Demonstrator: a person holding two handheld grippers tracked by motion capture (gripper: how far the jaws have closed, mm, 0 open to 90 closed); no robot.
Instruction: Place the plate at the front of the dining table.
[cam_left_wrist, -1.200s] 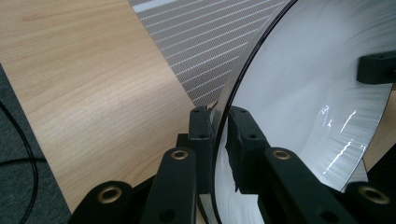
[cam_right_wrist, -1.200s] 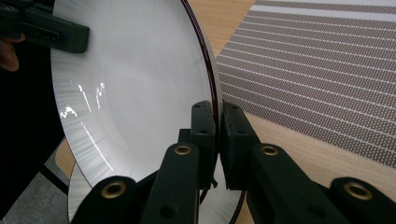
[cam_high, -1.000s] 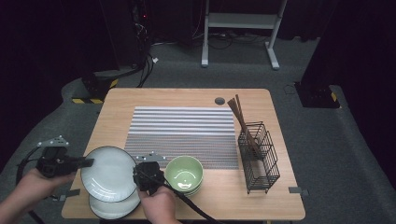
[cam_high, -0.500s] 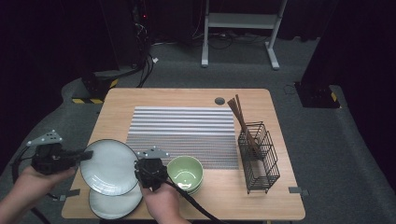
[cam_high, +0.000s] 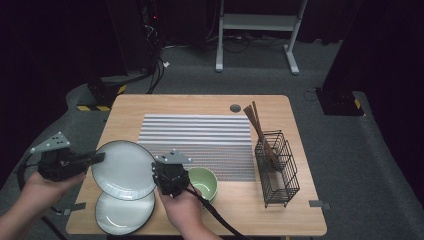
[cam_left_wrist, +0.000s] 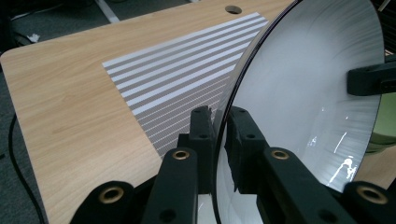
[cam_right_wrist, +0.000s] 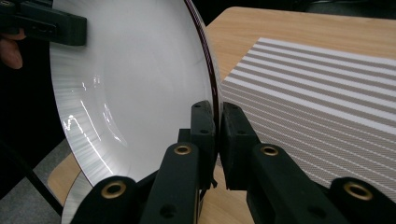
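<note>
A pale grey plate (cam_high: 122, 170) with a dark rim hangs tilted above the table, held from both sides. My left gripper (cam_high: 98, 158) is shut on its left rim, and my right gripper (cam_high: 154, 174) is shut on its right rim. In the left gripper view the jaws (cam_left_wrist: 219, 121) pinch the plate's (cam_left_wrist: 303, 93) edge, with the other gripper (cam_left_wrist: 371, 79) at the far rim. In the right gripper view the jaws (cam_right_wrist: 217, 116) clamp the plate (cam_right_wrist: 130, 84), and the left gripper (cam_right_wrist: 46, 25) grips the opposite edge.
A second plate (cam_high: 120, 216) lies on the wooden table (cam_high: 200, 102) under the lifted one. A green bowl (cam_high: 206, 181) sits just right of my right hand. A striped mat (cam_high: 195, 140) covers the middle. A wire basket (cam_high: 277, 167) with chopsticks (cam_high: 256, 122) stands at the right.
Both grippers have risen with the plate between them, lifting it off the lower plate and carrying it slightly away from the table's near edge.
</note>
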